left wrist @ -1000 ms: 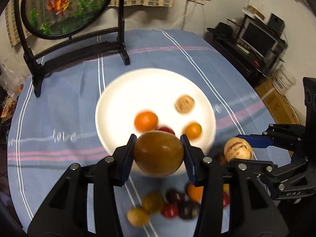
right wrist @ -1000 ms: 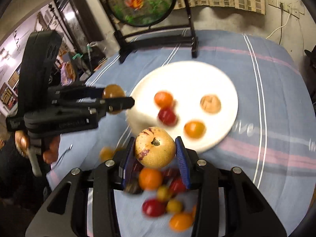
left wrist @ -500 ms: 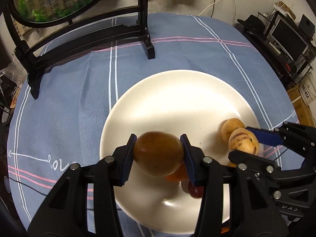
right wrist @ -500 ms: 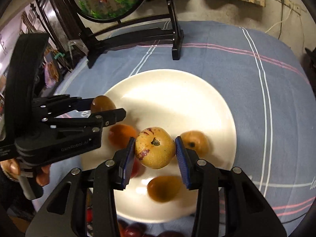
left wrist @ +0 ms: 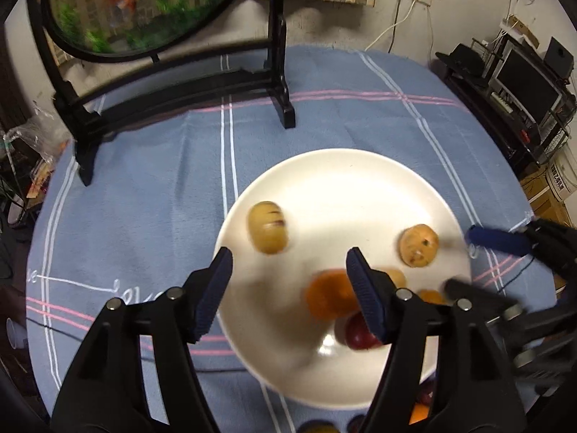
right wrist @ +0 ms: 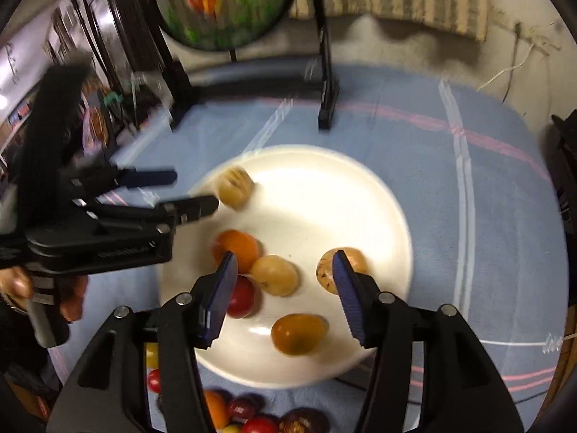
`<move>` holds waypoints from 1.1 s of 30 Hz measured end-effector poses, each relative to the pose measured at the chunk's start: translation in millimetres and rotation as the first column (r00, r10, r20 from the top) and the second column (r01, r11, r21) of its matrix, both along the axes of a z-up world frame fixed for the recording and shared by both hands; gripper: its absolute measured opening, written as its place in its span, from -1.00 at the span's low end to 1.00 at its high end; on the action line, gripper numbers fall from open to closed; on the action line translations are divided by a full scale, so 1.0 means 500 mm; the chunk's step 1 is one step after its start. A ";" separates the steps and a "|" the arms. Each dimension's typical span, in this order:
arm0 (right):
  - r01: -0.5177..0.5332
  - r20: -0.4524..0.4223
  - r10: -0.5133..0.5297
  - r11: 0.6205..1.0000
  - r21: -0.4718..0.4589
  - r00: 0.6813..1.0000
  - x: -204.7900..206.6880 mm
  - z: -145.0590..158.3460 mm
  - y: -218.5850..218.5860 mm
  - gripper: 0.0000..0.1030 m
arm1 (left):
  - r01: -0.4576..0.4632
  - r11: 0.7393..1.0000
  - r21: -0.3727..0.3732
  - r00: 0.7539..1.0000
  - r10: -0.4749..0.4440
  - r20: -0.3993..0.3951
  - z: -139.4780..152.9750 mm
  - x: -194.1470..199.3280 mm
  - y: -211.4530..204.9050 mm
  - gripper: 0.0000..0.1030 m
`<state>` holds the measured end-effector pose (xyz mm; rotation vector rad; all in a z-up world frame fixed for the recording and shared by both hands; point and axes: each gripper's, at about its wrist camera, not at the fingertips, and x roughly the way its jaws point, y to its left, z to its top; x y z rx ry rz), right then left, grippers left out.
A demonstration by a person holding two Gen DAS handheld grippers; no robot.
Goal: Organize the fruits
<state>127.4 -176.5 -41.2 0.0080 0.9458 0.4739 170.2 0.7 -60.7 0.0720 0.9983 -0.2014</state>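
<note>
1. A round surface (left wrist: 151,166) under a blue cloth with white and pink stripes filled both views, with a black-framed round goldfish panel (left wrist: 144,3) standing at its far side and a cluttered room beyond.
2. A white plate (left wrist: 346,176) sat in the middle of the surface, and six fruits lay on it in the right wrist view: a pale striped one (right wrist: 236,187) near the far left rim, an orange one (right wrist: 238,250), a red one (right wrist: 241,297), a yellow-tan one (right wrist: 276,274), a speckled tan one (right wrist: 337,270) and a glossy brown one (right wrist: 297,333).
3. The left gripper (left wrist: 288,285) had just been opening its jaws; they stood apart with nothing gripped, the striped fruit (left wrist: 267,227) lying free on the plate beyond them.
4. The right gripper (right wrist: 285,297) had likewise just been opening, its jaws spread and empty, with fruit lying loose on the plate below.
5. By the look of it the task was partly done: the plate held several fruits, while a heap of loose fruits (right wrist: 252,415) waited on the cloth by the near rim.
6. Only the right wrist view showed that heap clearly, and a hand (right wrist: 43,299) on the left gripper's handle.
7. Only the left wrist view showed the shelves and monitor (left wrist: 523,86) at the right; there the heap showed only as slivers at the bottom edge.
</note>
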 end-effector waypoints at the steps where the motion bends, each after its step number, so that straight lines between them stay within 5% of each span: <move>1: 0.012 0.034 -0.013 1.000 0.009 0.999 -0.021 0.023 -0.011 0.09 | 0.001 1.000 -0.002 1.000 -0.001 0.015 0.013 -0.017 0.002 0.31; 3: 0.035 0.141 -0.039 0.999 0.034 0.989 -0.080 0.074 -0.037 0.12 | 0.004 1.000 -0.004 0.999 -0.004 0.043 0.037 -0.049 0.005 0.31; 6: 0.115 0.344 -0.128 0.992 0.058 0.930 -0.202 0.151 -0.085 0.28 | 0.005 1.000 -0.001 0.997 -0.005 0.080 0.071 -0.099 0.007 0.31; 8: 0.201 0.429 -0.205 0.978 0.055 0.880 -0.275 0.180 -0.117 0.97 | 0.008 1.000 0.002 0.994 -0.009 0.108 0.093 -0.131 0.004 0.32; 13: 0.403 0.497 -0.383 0.912 0.071 0.779 -0.400 0.195 -0.192 0.97 | 0.031 0.999 0.023 0.980 -0.035 0.198 0.147 -0.209 -0.014 0.50; 17: 0.462 0.483 -0.477 0.873 0.160 0.735 -0.461 0.190 -0.249 0.97 | 0.055 0.998 0.021 0.973 -0.058 0.222 0.176 -0.250 -0.032 0.50; 25: 0.514 0.285 -0.543 0.840 0.177 0.790 -0.486 0.133 -0.277 0.97 | 0.068 0.995 0.074 0.967 -0.085 0.241 0.204 -0.306 -0.068 0.51; 33: 0.441 0.209 -0.458 0.889 0.123 0.864 -0.486 0.094 -0.220 0.97 | 0.038 0.994 0.098 0.973 -0.060 0.223 0.205 -0.313 -0.063 0.52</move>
